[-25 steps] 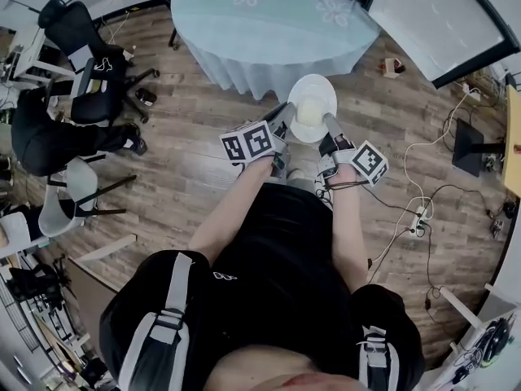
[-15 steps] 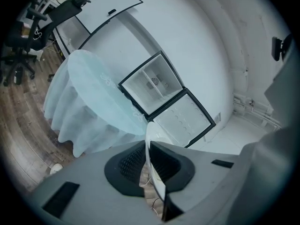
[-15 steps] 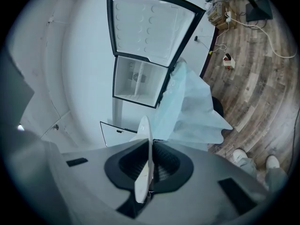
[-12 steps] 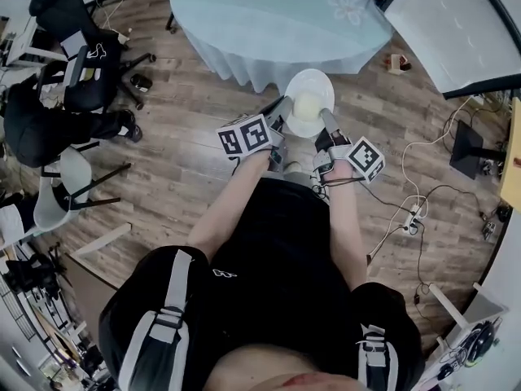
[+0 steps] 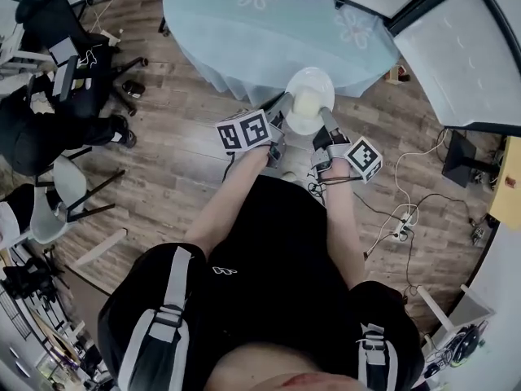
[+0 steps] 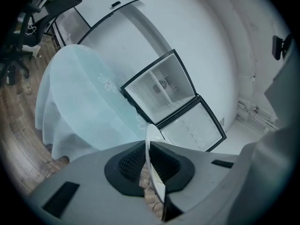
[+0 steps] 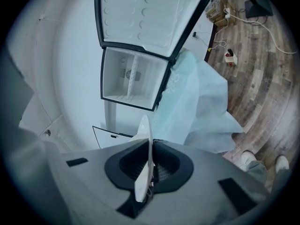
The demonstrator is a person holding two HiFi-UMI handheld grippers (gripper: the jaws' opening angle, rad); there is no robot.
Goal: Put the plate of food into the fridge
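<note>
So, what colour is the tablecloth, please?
The tablecloth is pale blue with white flowers; clearest in head view.

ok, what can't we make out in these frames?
- food, head view: a pale mound, too small to identify.
- plate, both gripper views: seen edge-on between the jaws, so its top and the food are hidden.
- fridge, both gripper views: the interior is washed out and small, so it is unclear whether the shelves hold anything.
</note>
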